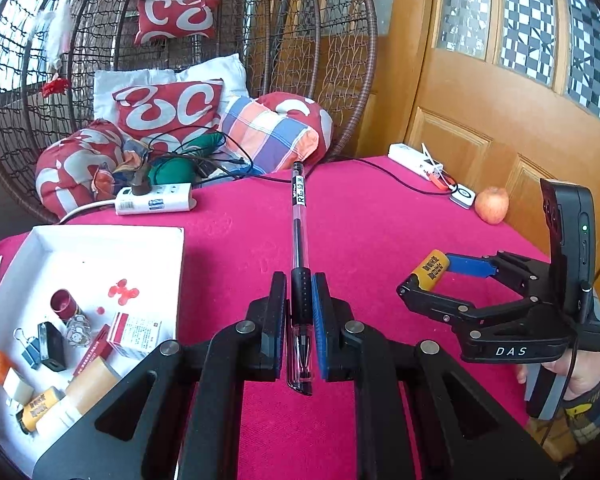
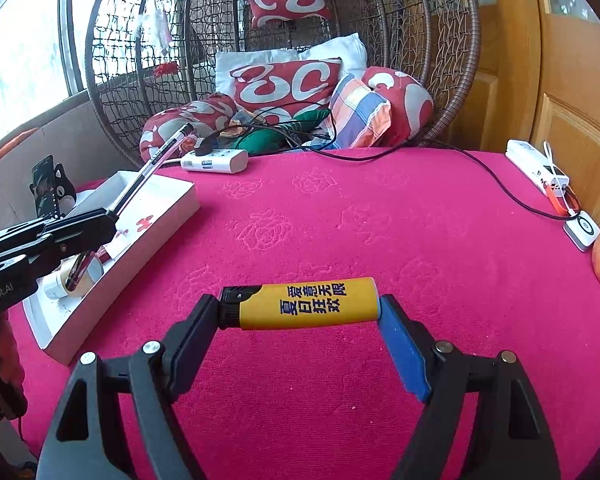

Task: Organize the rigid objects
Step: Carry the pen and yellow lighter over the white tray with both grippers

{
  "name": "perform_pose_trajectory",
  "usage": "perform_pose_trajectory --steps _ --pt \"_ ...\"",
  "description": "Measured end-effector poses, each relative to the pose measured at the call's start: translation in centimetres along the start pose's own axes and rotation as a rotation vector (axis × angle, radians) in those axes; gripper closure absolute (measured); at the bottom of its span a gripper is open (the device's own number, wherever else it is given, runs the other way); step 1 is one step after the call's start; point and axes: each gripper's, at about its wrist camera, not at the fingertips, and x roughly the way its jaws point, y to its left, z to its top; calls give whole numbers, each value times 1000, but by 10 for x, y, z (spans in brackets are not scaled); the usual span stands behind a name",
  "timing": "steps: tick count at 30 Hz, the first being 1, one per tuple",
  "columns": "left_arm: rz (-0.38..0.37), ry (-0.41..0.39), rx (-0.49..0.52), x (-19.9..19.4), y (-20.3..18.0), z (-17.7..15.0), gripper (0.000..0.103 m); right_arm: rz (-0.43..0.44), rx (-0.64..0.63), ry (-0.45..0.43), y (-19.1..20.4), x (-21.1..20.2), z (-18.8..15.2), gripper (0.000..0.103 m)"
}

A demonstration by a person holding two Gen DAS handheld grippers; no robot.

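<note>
Left gripper [image 1: 298, 320] is clamped tight on a clear plastic pen with a black rubber grip [image 1: 299, 232], the pen running forward along the fingers, its capped end pointing away above the pink embossed tablecloth [image 1: 380, 216]. Right gripper [image 2: 300, 312] stands wide, holding a yellow cylindrical lighter with dark printed characters [image 2: 304, 304] crosswise by its two ends, lifted over the cloth. Off to the left sits a shallow white cardboard tray [image 1: 112, 236] with small items inside: another yellow lighter [image 1: 40, 410], a black binder clip [image 1: 30, 352], a red-capped little bottle [image 1: 66, 306]. A reddish apple [image 1: 491, 205] rests near the wooden door.
</note>
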Motion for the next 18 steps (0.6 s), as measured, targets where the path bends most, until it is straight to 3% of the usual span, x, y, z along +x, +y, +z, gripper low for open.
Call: perform_pose_trajectory --steps 8,18 --pt "62 -49 -61 -26 31 -3 91 27 -32 -6 21 -1 10 22" --pt "220 -125 -179 -68 98 -15 91 94 -112 -10 65 6 26 22"
